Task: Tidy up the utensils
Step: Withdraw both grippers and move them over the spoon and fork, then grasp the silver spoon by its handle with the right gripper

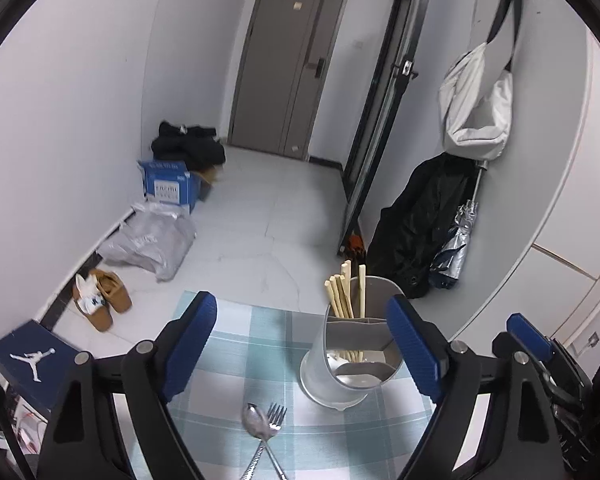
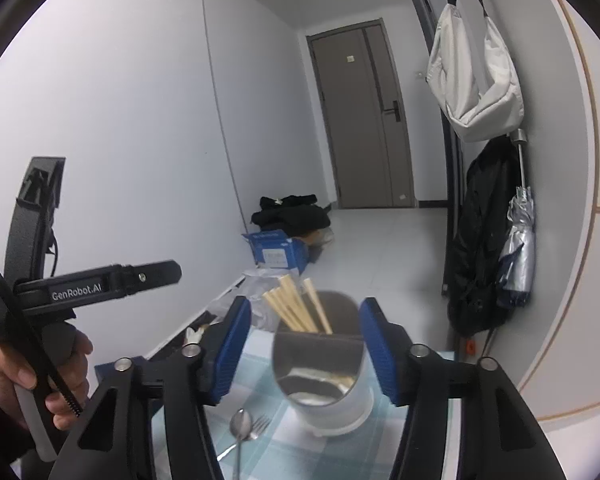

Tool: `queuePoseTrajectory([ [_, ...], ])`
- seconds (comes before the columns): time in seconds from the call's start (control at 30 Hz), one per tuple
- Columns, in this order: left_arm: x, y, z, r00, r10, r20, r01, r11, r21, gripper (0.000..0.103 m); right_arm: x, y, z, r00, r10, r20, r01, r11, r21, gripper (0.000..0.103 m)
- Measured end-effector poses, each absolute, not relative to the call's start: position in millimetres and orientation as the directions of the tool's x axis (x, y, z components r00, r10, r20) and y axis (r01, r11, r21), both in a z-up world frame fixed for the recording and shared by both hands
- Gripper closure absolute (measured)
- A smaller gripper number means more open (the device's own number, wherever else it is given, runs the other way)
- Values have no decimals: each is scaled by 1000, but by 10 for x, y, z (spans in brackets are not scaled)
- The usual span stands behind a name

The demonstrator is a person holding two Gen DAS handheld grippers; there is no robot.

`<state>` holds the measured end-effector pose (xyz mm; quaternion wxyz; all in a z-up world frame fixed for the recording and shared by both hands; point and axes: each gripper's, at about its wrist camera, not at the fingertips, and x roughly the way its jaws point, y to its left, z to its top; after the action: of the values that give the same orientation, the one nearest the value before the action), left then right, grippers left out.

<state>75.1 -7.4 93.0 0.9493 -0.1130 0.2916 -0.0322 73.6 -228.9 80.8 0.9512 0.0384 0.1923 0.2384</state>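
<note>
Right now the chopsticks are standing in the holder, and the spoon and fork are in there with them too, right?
Not quite. The chopsticks do stand in the holder, but the spoon and fork are not in it: they lie crossed on the checked tablecloth in front of it. The left wrist view shows this plainly.

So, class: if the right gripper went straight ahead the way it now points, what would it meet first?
Most likely the utensil holder: it stands on the table centred between the open right gripper fingers, chopsticks rising from its back compartment. Depth is unclear.
</note>
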Motion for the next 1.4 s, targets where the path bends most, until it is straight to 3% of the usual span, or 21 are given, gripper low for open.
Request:
queuePoseTrajectory([
  [0.23,517,-16,934,868,-73,-492,-36,978,-207,2,459,-2220,767,822,464,-332,-435,886,160,30],
  [0.43,345,48,842,883,3,-470,-86,984,-154,1,290,-2117,652,824,453,-340,-431,891,142,21],
  [0.77,267,141,451,858,1,-514,-91,985,-150,1,264,-1974,220,796,431,-425,-404,901,159,18],
  [1.0,298,315,43,806,24,-592,-145,977,-158,1,384,-1876,-140,761,396,-514,-366,916,163,18],
  [1.13,397,488,-113,750,-15,-662,-177,959,-223,1,495,-1744,-318,721,389,-573,-372,915,153,18],
  [1.4,438,739,-212,717,-3,-697,-248,934,-259,1,711,-1433,-695,619,390,-682,-405,902,148,18],
])
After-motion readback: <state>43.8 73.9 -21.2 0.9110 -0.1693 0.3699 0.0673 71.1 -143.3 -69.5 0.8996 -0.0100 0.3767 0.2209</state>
